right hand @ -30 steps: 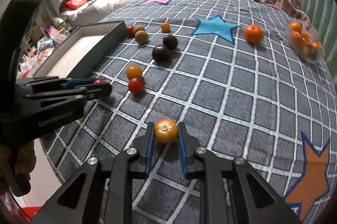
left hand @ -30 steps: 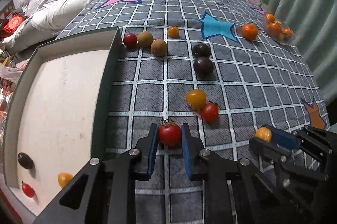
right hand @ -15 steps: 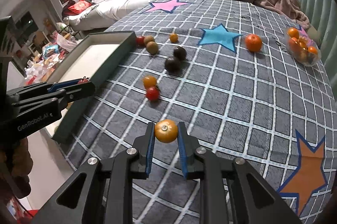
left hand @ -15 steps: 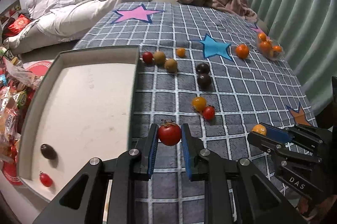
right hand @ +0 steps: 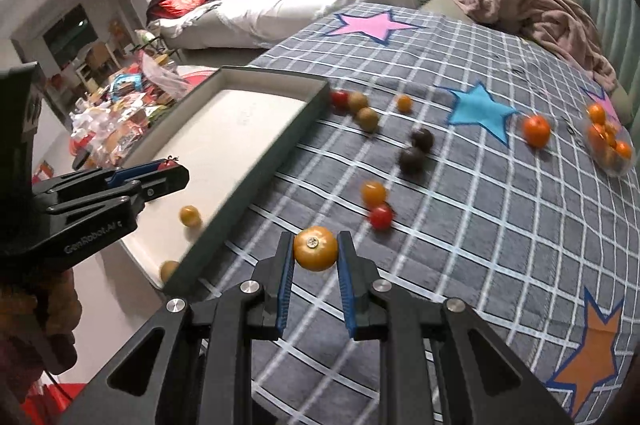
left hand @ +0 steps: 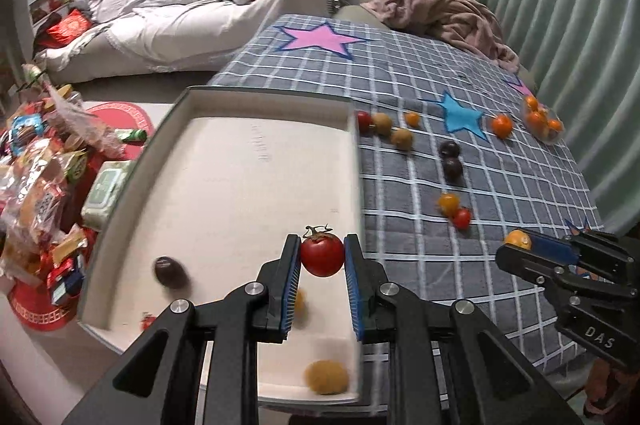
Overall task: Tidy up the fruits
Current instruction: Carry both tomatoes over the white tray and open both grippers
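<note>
My left gripper (left hand: 322,259) is shut on a red tomato (left hand: 322,258) and holds it above the right part of the white tray (left hand: 256,169). In the tray lie a dark plum (left hand: 171,272), a brown fruit (left hand: 326,377), a small red tomato (left hand: 147,321) and a yellow fruit partly hidden by my finger. My right gripper (right hand: 315,253) is shut on an orange tomato (right hand: 315,253), held above the checked cloth right of the tray (right hand: 240,121). Loose fruits lie on the cloth: a yellow and a red tomato (right hand: 378,205), two dark plums (right hand: 416,151), two kiwis (right hand: 362,111).
An orange (right hand: 537,131) and a clear bag of small oranges (right hand: 608,145) lie at the far right of the cloth. Snack packets (left hand: 44,169) are piled on the floor left of the tray. A sofa (left hand: 192,9) and a pink blanket (left hand: 448,13) are behind.
My left gripper has carried the red tomato up and left, from over the cloth to over the tray. My right gripper has lifted the orange tomato and moved toward the tray.
</note>
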### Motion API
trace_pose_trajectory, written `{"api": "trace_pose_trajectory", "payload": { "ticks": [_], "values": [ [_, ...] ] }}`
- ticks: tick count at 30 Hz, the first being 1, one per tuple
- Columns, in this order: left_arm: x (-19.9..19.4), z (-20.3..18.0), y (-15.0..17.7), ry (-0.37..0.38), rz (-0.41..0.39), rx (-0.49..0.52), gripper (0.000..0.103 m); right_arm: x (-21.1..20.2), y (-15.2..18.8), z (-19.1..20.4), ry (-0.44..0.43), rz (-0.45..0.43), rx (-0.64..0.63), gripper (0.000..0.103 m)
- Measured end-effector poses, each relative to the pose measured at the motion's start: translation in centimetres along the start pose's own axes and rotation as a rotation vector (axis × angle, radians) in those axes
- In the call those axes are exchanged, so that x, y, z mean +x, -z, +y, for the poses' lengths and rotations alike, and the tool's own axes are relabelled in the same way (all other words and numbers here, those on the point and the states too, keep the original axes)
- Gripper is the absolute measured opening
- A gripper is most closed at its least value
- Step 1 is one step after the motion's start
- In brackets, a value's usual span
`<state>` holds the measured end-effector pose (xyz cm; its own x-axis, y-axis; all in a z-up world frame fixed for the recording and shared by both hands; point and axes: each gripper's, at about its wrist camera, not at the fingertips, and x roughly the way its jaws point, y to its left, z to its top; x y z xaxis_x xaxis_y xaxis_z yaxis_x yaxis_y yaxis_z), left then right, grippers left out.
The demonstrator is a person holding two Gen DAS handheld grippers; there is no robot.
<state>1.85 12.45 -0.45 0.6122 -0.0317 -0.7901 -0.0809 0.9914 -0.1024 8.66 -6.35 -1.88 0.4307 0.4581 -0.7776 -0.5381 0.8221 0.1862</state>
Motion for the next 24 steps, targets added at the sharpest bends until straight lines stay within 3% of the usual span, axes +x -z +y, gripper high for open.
{"api": "trace_pose_trajectory", "payload": {
  "ticks": [9, 24],
  "values": [
    [0.7, 4.3, 0.8, -0.051, 0.017, -0.061, 0.023, 2.4, -1.9, 4.5, -0.052, 0.024, -0.063, 0.023],
    [2.8, 5.4, 3.2, -0.098, 0.095, -0.012, 0.023, 8.6, -4.2, 9.5, -0.074, 0.111, -0.157, 0.023]
  ]
}}
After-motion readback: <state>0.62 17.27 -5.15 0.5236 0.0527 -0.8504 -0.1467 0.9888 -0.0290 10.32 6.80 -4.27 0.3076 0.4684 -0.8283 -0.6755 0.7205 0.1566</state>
